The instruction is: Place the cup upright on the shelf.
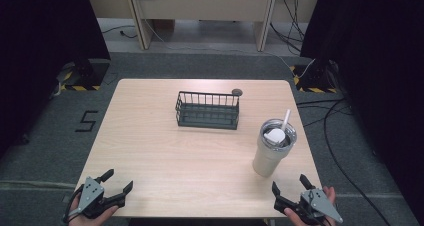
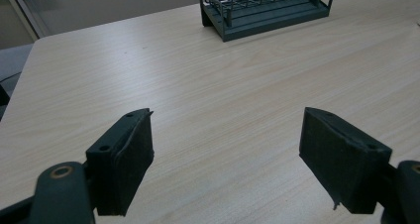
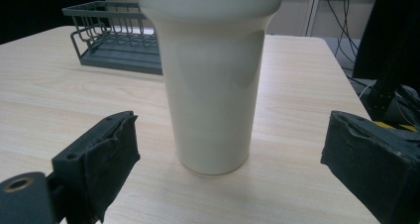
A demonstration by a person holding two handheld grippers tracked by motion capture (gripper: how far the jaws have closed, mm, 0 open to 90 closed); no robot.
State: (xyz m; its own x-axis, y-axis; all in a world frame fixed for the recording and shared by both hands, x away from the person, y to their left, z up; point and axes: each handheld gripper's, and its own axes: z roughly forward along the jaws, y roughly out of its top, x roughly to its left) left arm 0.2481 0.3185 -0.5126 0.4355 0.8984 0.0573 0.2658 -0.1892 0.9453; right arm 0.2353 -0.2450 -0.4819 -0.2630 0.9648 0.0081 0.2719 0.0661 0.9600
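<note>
High view. I hold my left gripper point(image 1: 119, 182) at the near-left corner of the table point(image 1: 165, 151), about 7 o'clock from the table's centre, jaws spread wide with nothing between them. My right gripper point(image 1: 289, 183) sits at the near-right corner, about 5 o'clock from centre, jaws likewise spread apart and empty. The cream tumbler point(image 1: 270, 151) stands upright on the table just beyond my right gripper, at roughly 11 o'clock from it, not touched by either jaw. It has a clear lid with a white straw point(image 1: 286, 120) leaning toward 1 o'clock. The dark wire basket point(image 1: 207, 110) stands past the table's centre at 12 o'clock, well apart from both grippers and to the 10 o'clock side of the tumbler. A small dark round object point(image 1: 237, 92) lies at the far right corner of the basket; I cannot tell what it is.

Left gripper view. My left gripper point(image 2: 225, 157) shows both black pads held far apart over bare wood grain, gripping nothing. The wire basket point(image 2: 265, 8) is at 12 o'clock, far up the table.

Right gripper view. My right gripper point(image 3: 230, 159) is wide open; the tumbler point(image 3: 213, 80) stands dead ahead at 12 o'clock between the lines of the two jaws, a clear gap on each side, base flat on the table. The basket point(image 3: 116, 40) lies behind it at 10 o'clock.
</note>
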